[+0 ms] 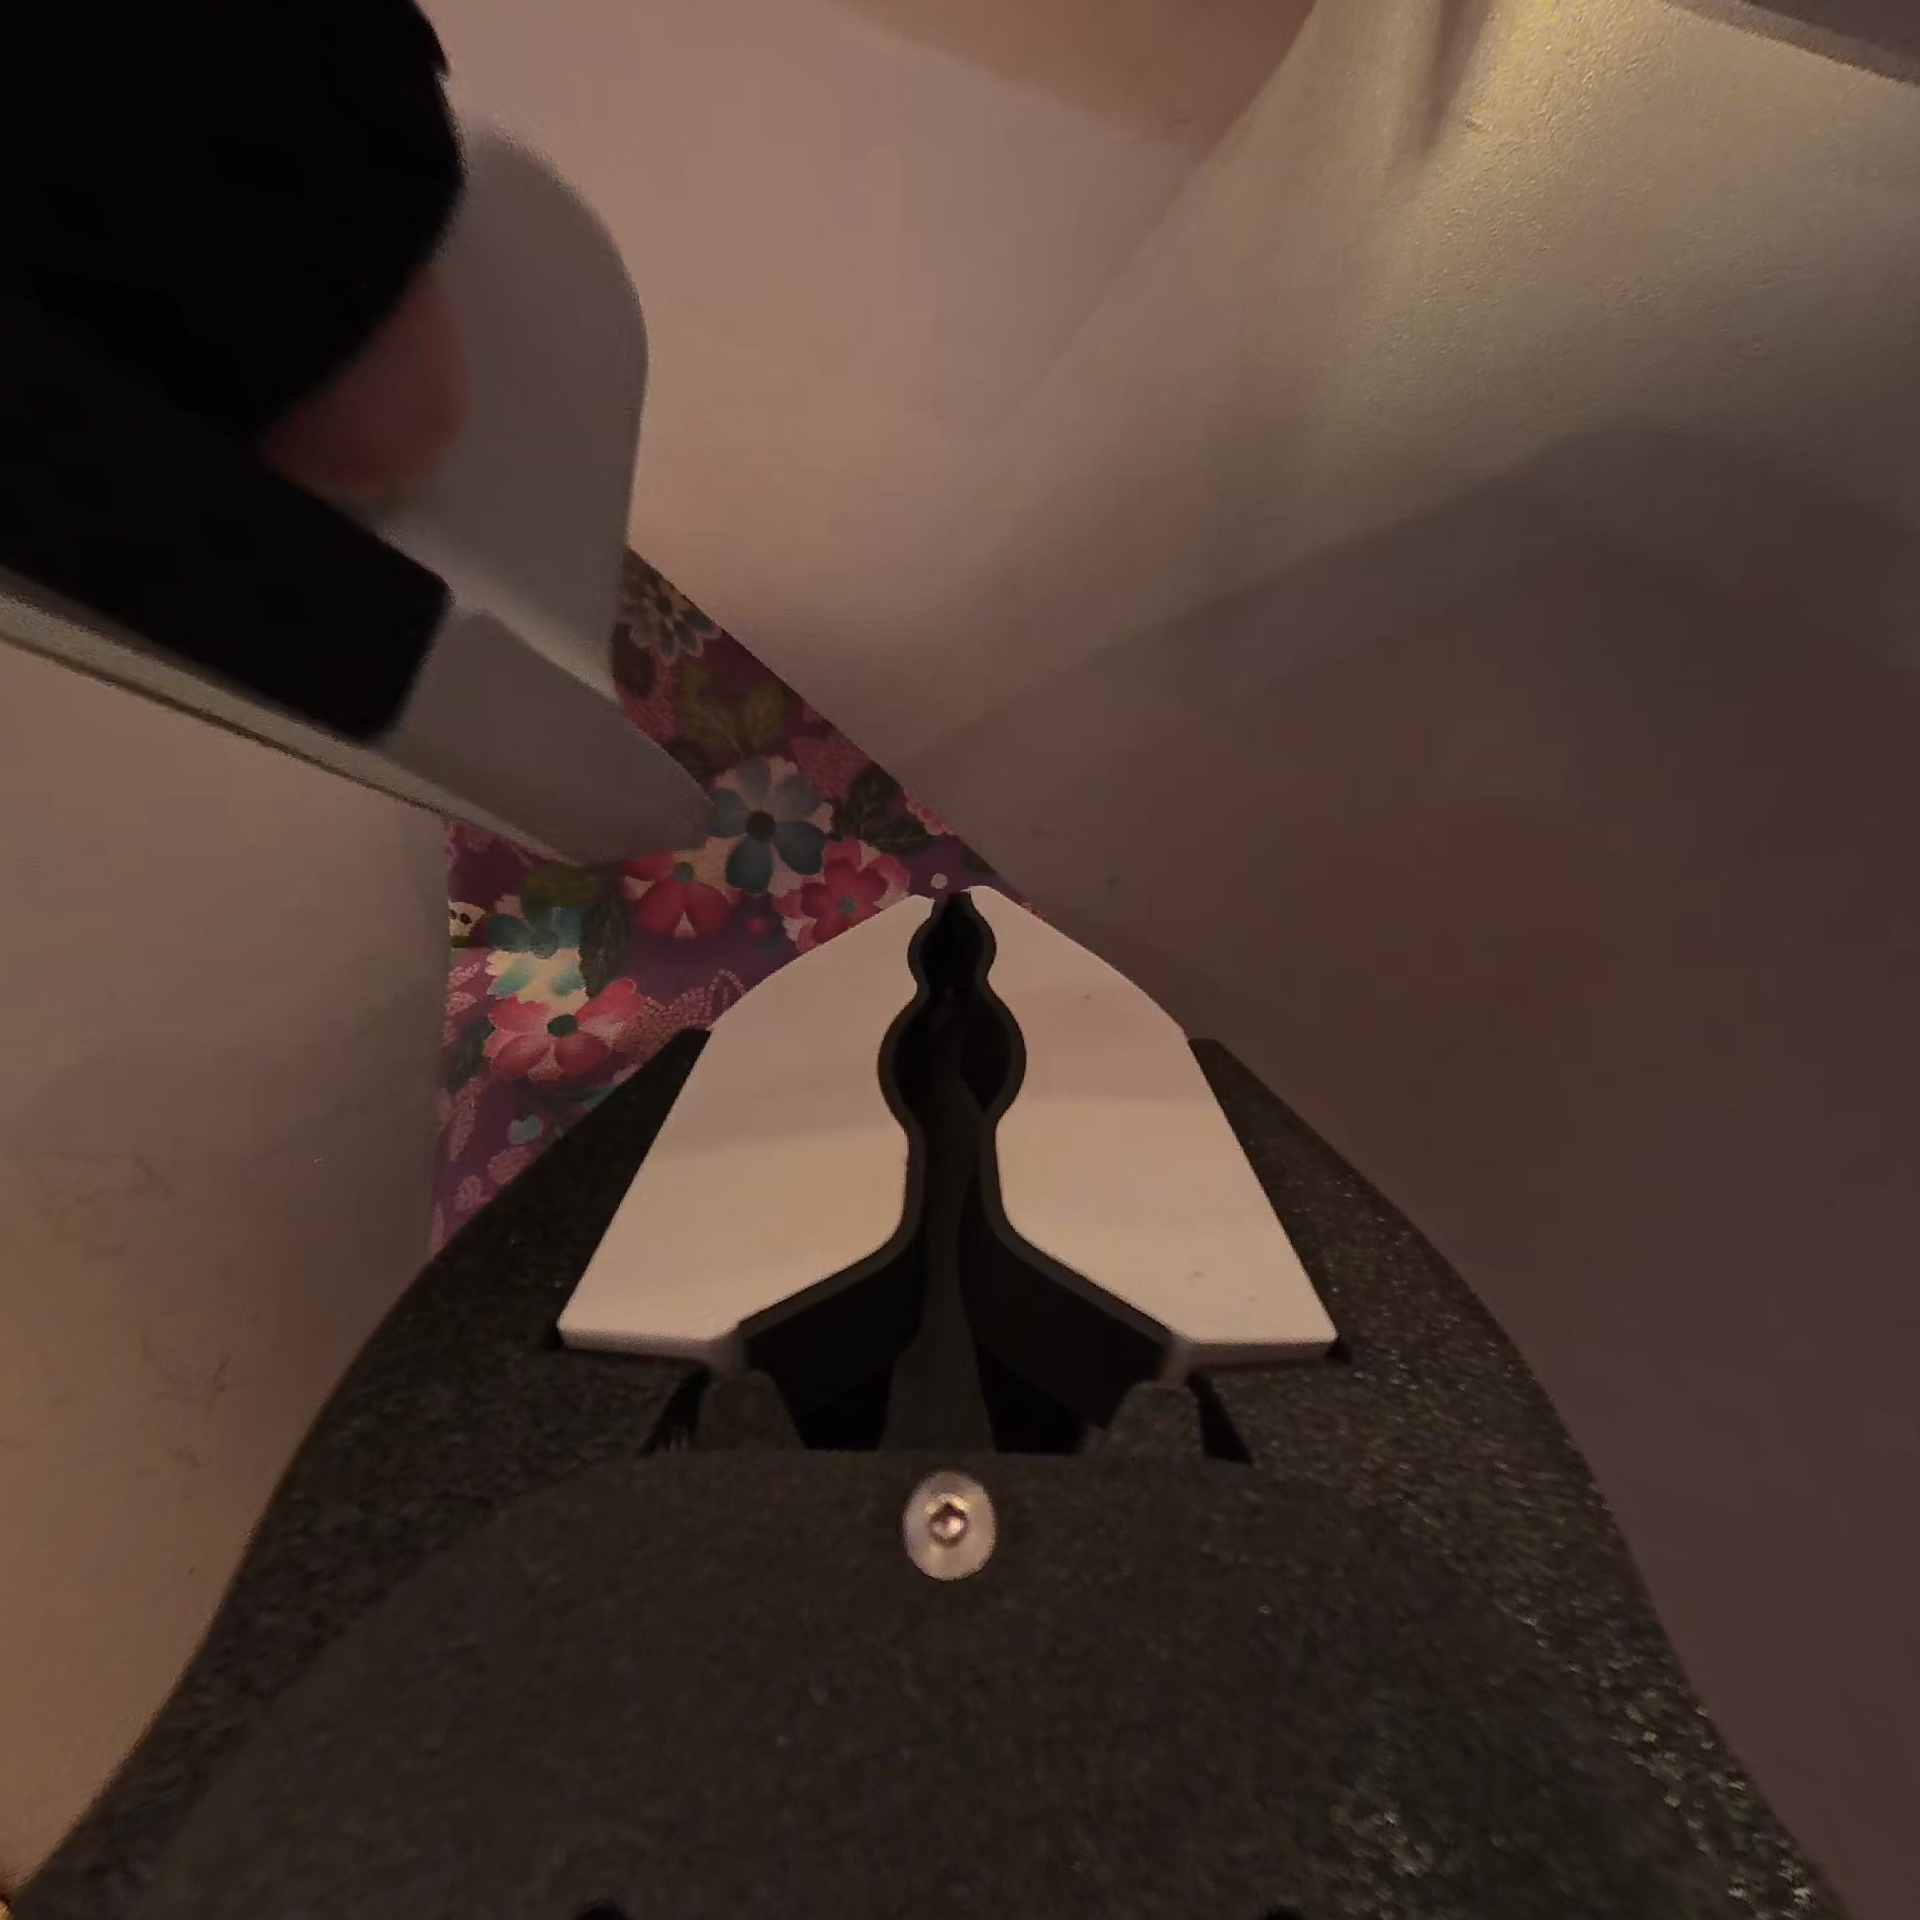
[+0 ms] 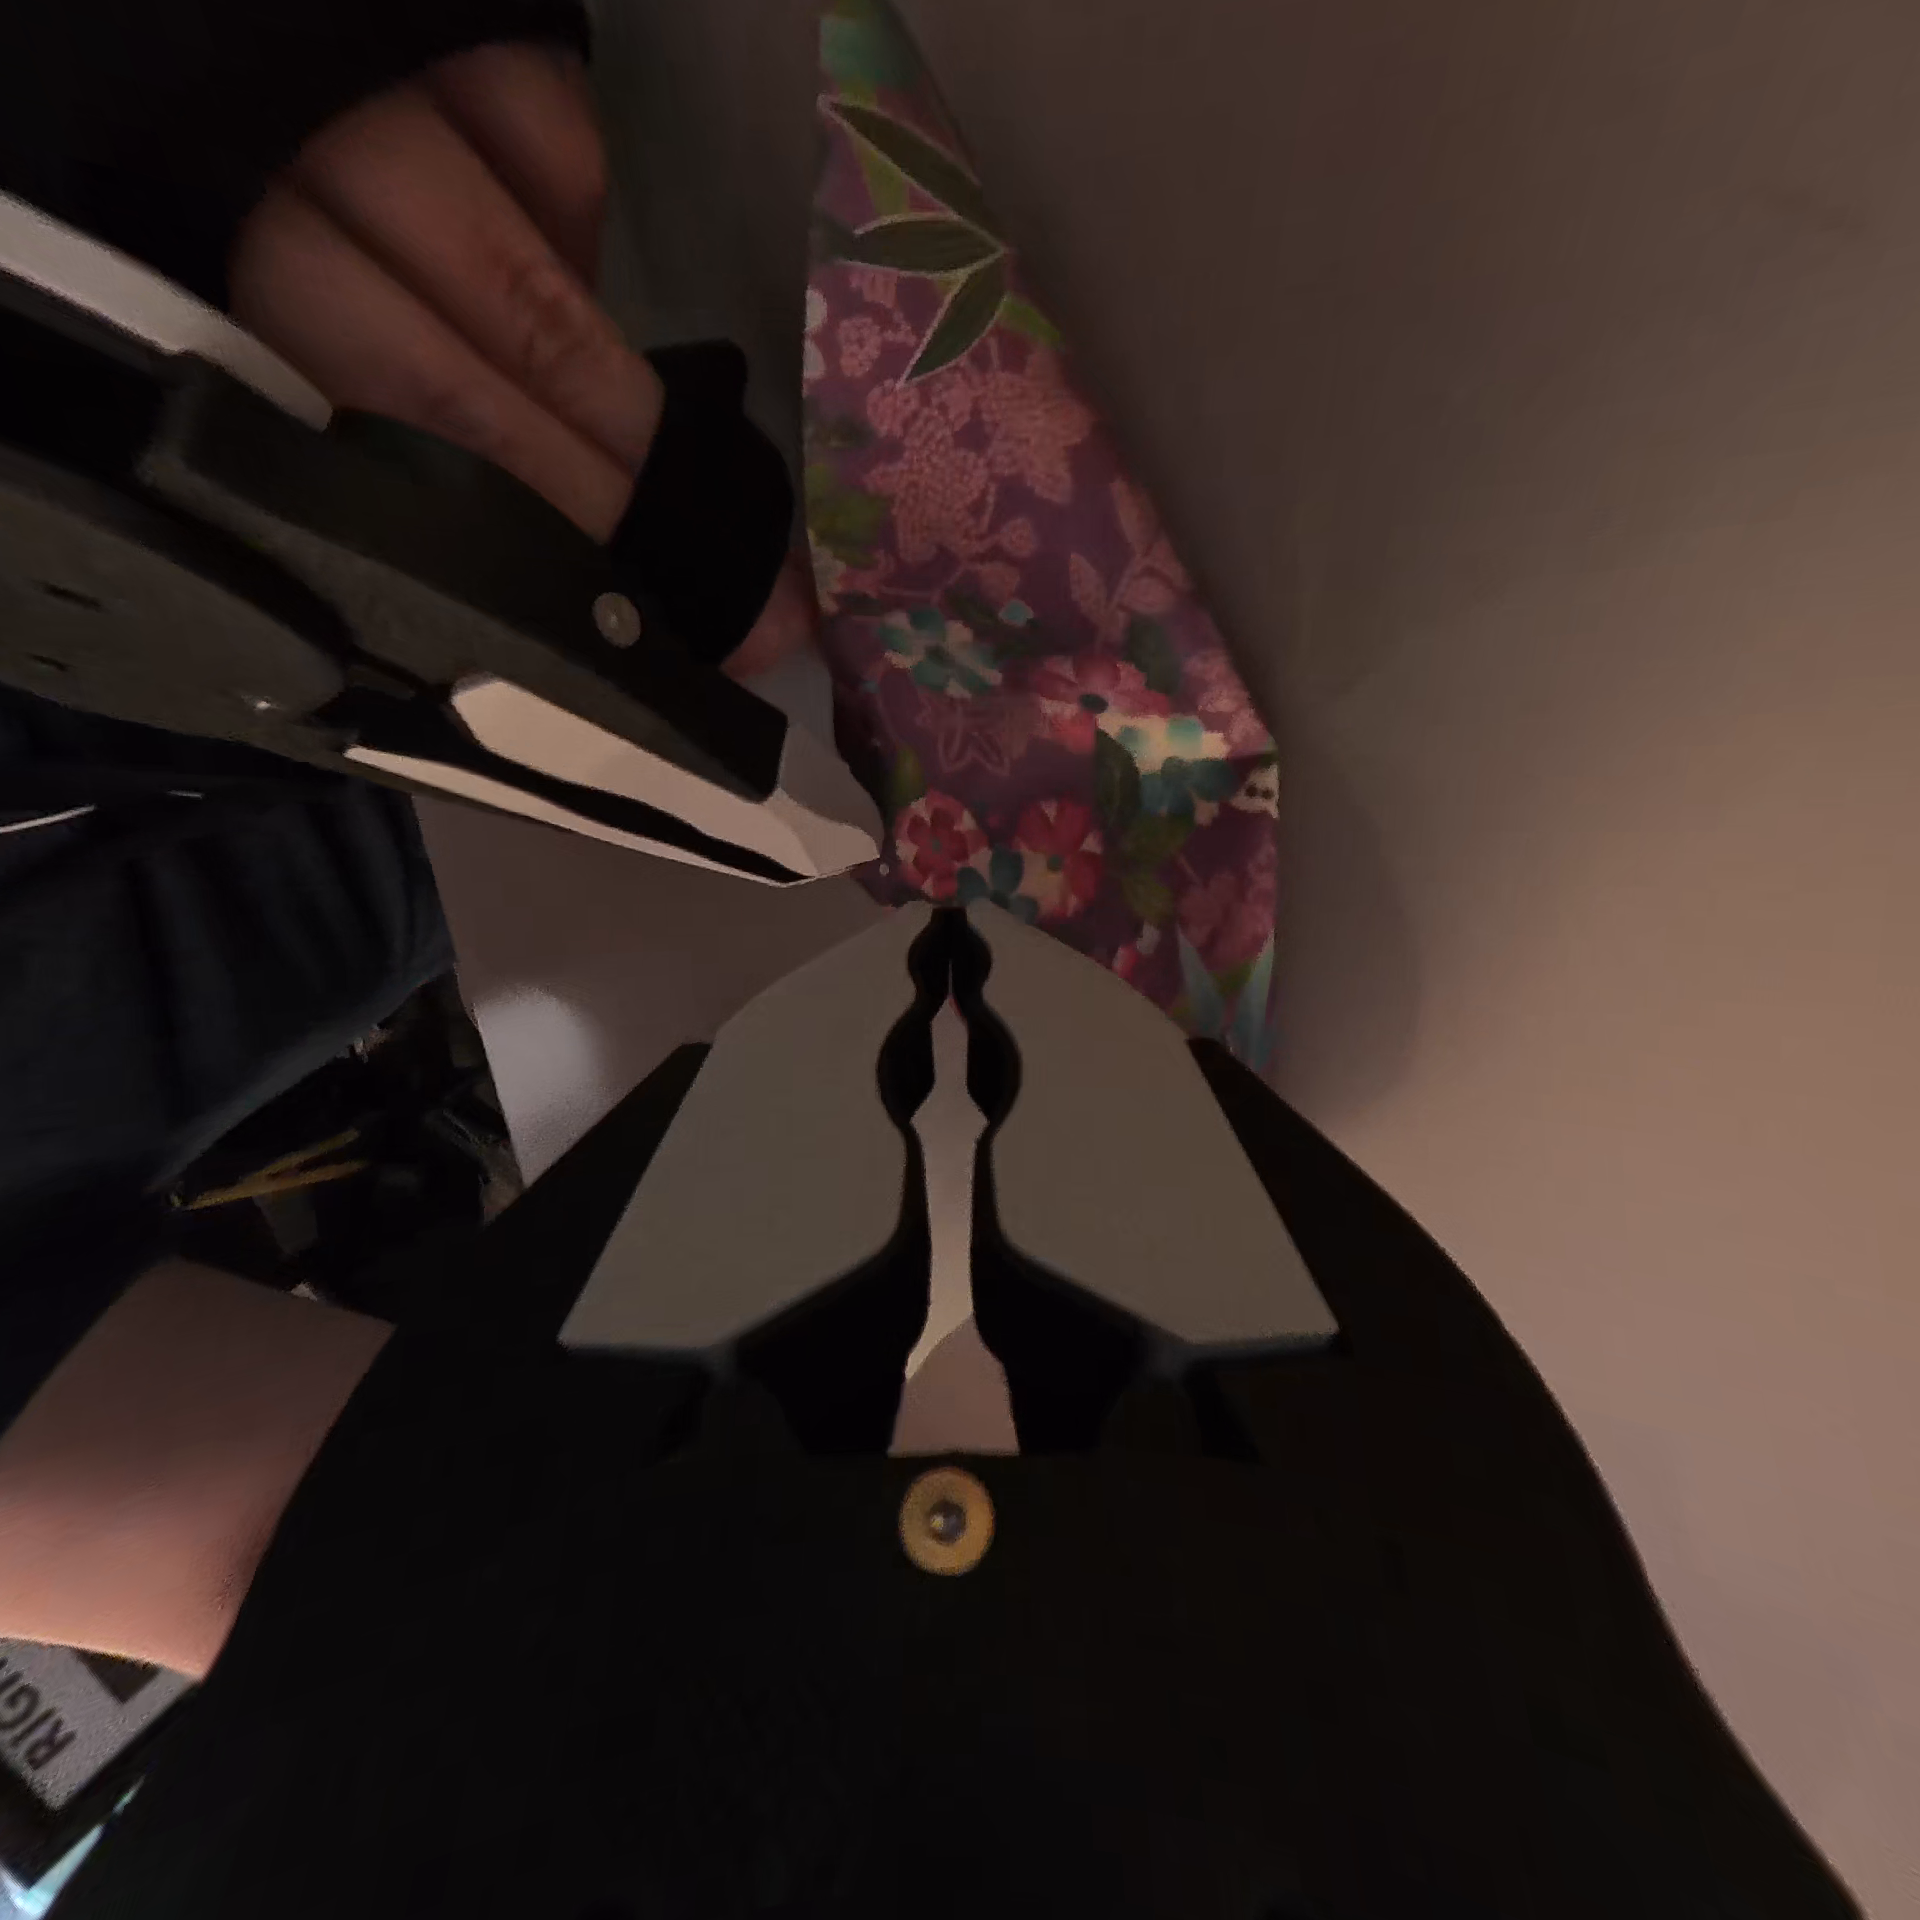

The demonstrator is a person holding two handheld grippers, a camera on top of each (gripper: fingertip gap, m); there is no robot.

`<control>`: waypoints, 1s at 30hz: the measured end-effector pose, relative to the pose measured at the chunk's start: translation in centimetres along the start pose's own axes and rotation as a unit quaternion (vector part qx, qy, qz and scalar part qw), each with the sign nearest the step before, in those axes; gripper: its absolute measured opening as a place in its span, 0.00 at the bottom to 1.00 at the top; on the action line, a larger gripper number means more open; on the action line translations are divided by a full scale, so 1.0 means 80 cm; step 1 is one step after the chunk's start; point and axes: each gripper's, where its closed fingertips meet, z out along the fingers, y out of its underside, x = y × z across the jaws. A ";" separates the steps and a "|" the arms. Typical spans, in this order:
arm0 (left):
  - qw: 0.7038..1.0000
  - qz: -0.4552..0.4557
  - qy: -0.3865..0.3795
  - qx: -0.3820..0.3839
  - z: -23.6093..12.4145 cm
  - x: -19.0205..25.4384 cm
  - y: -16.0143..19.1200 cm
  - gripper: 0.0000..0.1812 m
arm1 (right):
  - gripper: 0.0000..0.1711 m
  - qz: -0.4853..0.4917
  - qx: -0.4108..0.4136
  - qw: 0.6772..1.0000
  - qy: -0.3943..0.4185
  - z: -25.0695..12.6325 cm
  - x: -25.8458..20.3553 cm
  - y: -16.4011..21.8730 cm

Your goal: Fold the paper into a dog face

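The paper is purple with a flower print on one side point(image 1: 769, 831) and white on the other point(image 1: 1299, 623). It is lifted and curved close to both cameras. My left gripper point(image 1: 954, 902) is shut, its tips pinching the paper's edge where the white side meets the print. My right gripper point(image 2: 948, 916) is shut on the lower corner of the printed paper point(image 2: 987, 644). The right gripper's white fingers point(image 1: 623, 769) reach in from the left in the left wrist view. The left gripper point(image 2: 857, 862) shows in the right wrist view, tip close beside my right tips.
A person's hand point(image 2: 468, 312) holds the left gripper. A pale table surface point(image 1: 208, 1039) lies below the paper. The white side of the paper point(image 2: 1558, 727) blocks most of the right of the right wrist view. Dark clothing point(image 2: 208, 987) is at the left.
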 end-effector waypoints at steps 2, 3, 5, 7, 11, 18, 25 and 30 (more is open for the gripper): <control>1.000 0.001 -0.002 -0.002 0.000 0.000 0.000 0.01 | 0.01 -0.006 -0.004 1.000 0.000 0.007 0.003 -0.003; 1.000 0.001 -0.003 -0.002 0.000 0.000 0.000 0.01 | 0.01 -0.004 -0.002 1.000 -0.002 0.009 0.005 -0.006; 1.000 0.000 -0.003 -0.001 0.000 0.000 0.000 0.01 | 0.01 -0.002 0.006 1.000 -0.008 0.011 0.008 -0.011; 1.000 -0.001 -0.003 -0.001 0.000 0.000 0.000 0.01 | 0.01 -0.002 0.006 1.000 -0.008 0.011 0.011 -0.012; 1.000 -0.004 -0.002 0.000 0.000 0.000 0.000 0.01 | 0.01 -0.003 -0.007 0.999 -0.034 0.009 0.010 -0.010; 1.000 -0.008 0.005 0.000 0.000 0.000 0.000 0.01 | 0.01 0.004 -0.063 0.992 -0.110 0.025 0.008 -0.004; 1.000 -0.010 0.016 0.002 0.000 0.000 0.000 0.01 | 0.01 0.020 -0.054 0.976 -0.212 0.023 0.008 -0.002; 1.000 -0.016 0.022 0.009 0.000 0.001 0.000 0.01 | 0.01 0.012 -0.053 0.968 -0.247 0.019 0.010 0.001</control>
